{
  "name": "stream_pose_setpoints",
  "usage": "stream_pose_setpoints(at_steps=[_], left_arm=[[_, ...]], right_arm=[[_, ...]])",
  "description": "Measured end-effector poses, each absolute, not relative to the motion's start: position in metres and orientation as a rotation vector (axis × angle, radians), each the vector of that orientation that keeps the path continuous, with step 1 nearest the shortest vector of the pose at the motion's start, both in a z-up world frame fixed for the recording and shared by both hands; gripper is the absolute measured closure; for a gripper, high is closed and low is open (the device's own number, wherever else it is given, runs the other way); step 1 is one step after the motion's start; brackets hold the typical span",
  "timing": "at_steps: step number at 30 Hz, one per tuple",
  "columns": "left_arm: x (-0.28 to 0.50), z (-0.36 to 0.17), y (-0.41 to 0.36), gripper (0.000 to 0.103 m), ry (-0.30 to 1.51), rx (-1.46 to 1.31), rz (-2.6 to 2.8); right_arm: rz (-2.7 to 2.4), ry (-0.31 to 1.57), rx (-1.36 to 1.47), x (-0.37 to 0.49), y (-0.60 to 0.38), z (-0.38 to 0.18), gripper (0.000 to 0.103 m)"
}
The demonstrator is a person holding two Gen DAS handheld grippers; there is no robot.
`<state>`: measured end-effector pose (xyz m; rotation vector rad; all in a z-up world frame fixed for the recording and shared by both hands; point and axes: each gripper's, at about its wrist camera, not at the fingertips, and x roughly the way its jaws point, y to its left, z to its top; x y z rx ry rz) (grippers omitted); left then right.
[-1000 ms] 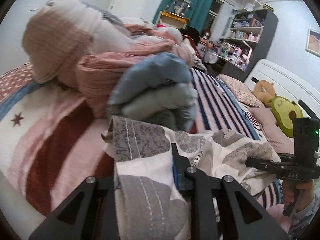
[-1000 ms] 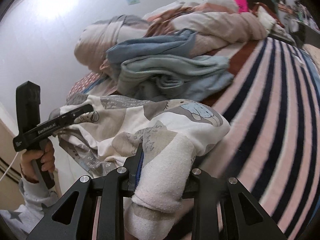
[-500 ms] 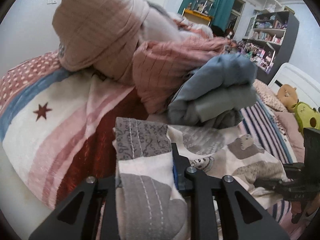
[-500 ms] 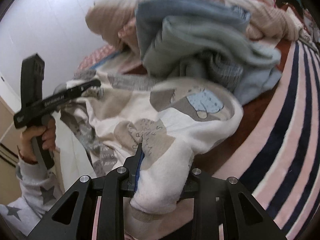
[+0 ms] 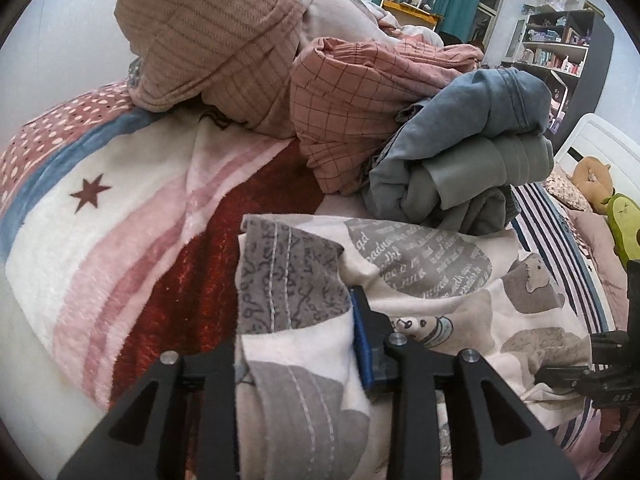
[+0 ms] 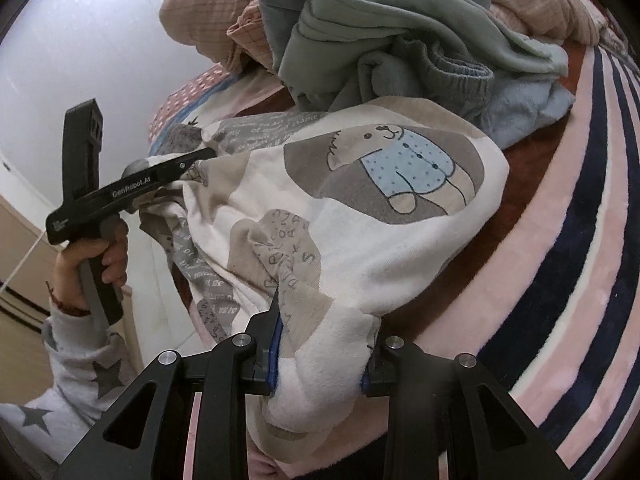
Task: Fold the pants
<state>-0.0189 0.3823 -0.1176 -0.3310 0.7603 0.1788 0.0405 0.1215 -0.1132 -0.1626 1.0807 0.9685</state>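
Both grippers have carried the pants [image 6: 360,216] forward across the bed [image 5: 120,216] since a second ago; the clothes pile [image 5: 460,168] now sits just beyond the leading edge, so the fold is likely being laid down. Left gripper [image 5: 296,320] jaws pinch the grey waistband end. Right gripper [image 6: 320,344] jaws are pressed on the white cuff end. Pants stretched between them, partly resting on the bed.

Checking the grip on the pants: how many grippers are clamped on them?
2: left gripper clamps the printed pants at the grey waistband; right gripper clamps a white cuff end.
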Motion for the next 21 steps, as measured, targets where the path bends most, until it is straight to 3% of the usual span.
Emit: stream_pose_setpoints(at_steps=[2,6,11,21], left_arm=[[-0.021,-0.116,0.38,0.069,0.763,-0.318,0.196],[-0.025,-0.114,0.382,0.049,0.757,-0.305,0.254],[-0.032,-0.111,0.381,0.048,0.76,-0.295,0.271],[-0.047,-0.087,0.363,0.044,0.735,-0.264,0.265]], right_arm=[[0.968,1.096,-0.147,0.043,0.12,-0.112,0.078],[0.954,1.098,-0.144,0.044,0.114,-0.108,0.076],[0.944,1.087,-0.157,0.043,0.118,-0.109,0.074],[0.923,1.063,-0.134,0.032,0.096,-0.097,0.056]])
